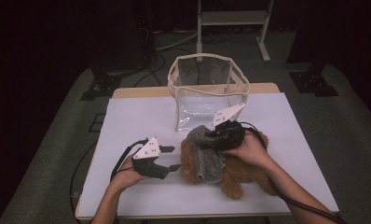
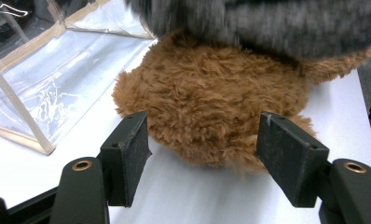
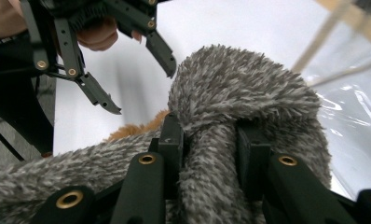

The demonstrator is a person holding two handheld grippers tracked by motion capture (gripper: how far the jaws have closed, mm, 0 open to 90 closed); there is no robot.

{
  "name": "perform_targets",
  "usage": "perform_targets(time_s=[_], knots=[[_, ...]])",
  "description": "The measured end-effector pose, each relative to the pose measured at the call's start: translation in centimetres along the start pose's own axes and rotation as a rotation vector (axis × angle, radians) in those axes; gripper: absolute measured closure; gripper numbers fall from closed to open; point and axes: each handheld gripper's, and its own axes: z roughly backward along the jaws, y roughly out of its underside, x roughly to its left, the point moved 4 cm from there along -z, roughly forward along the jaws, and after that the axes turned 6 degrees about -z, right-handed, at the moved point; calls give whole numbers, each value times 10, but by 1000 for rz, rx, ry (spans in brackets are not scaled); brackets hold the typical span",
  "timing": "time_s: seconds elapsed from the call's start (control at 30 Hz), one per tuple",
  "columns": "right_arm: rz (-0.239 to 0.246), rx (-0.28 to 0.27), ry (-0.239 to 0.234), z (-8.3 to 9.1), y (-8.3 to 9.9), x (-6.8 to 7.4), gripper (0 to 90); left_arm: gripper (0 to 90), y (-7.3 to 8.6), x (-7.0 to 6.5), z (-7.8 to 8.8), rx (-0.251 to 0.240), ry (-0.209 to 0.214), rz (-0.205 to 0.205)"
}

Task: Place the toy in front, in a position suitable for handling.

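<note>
Left tongs (image 1: 167, 158) stood apart beside the brown plush bear (image 1: 230, 170) on the white counter (image 1: 137, 116), gripping nothing. Right tongs (image 3: 209, 144) were clamped on the grey fleece garment (image 3: 239, 84) atop the bear. Advisable: steady the bear while lifting the fleece clear. Bear's face was hidden; the clear bag (image 1: 207, 88) appeared empty.

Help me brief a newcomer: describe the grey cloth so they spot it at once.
On the white table, before the clear bag, lies a brown plush toy. The grey cloth drapes over it, pinched by the right hand-held gripper. It alone is grey and speckled.
</note>
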Motion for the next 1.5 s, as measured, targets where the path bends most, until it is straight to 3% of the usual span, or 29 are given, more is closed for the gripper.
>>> perform_targets(time_s=[0.1,0.13,0.23,0.27,0.33,0.37,0.4,0.43,0.47,0.5,0.53,0.67,0.83,0.87,0.9,0.97,1.0,1.17,1.3,1.33,1.5], knots=[[-18,-15,11,12,3,-3,675,330,0,-1,-2,8,6,-1],[-31,-32,30,26,6,-7,675,327,0,-2,-3,5,12,6],[-43,-50,44,40,10,-10,675,327,0,-3,-5,2,16,7],[-53,-73,61,58,16,-13,675,327,-1,-3,-5,-1,18,9],[-57,-82,67,65,18,-15,675,327,-1,-3,-6,-2,22,15],[-63,-90,79,73,21,-16,675,327,-1,-3,-7,-3,24,18],[-78,-109,104,94,29,-20,675,327,0,-2,-8,3,26,22],[-78,-109,104,94,29,-20,675,326,0,-2,-8,3,26,22],[-91,-122,132,110,36,-22,675,326,0,-2,-9,3,27,23],[-91,-122,132,110,36,-22,675,326,0,-2,-9,2,26,23],[-106,-129,163,129,43,-24,675,326,-1,-3,-10,4,31,20],[-121,-122,206,149,57,-28,675,320,-3,-4,-11,-8,38,24],[-151,-97,209,143,71,-32,675,315,-4,-5,-12,-16,44,24],[-158,-89,202,137,74,-34,675,315,-4,-5,-13,-14,45,20],[-174,-75,173,119,78,-38,675,311,-5,-6,-13,-17,45,23],[-177,-70,161,112,79,-39,675,307,-5,-6,-13,-16,47,17],[-179,-62,135,93,80,-41,675,299,-6,-7,-14,-21,48,21],[-200,-93,90,72,81,-42,675,274,-7,-7,-14,-31,47,24],[-227,-122,41,68,91,-34,674,204,-15,-9,-19,-44,55,18],[-231,-146,13,68,99,-27,673,198,-21,-10,-22,-56,61,10],[-225,-183,-3,71,113,-8,674,192,-35,-18,-35,-78,105,-5]])
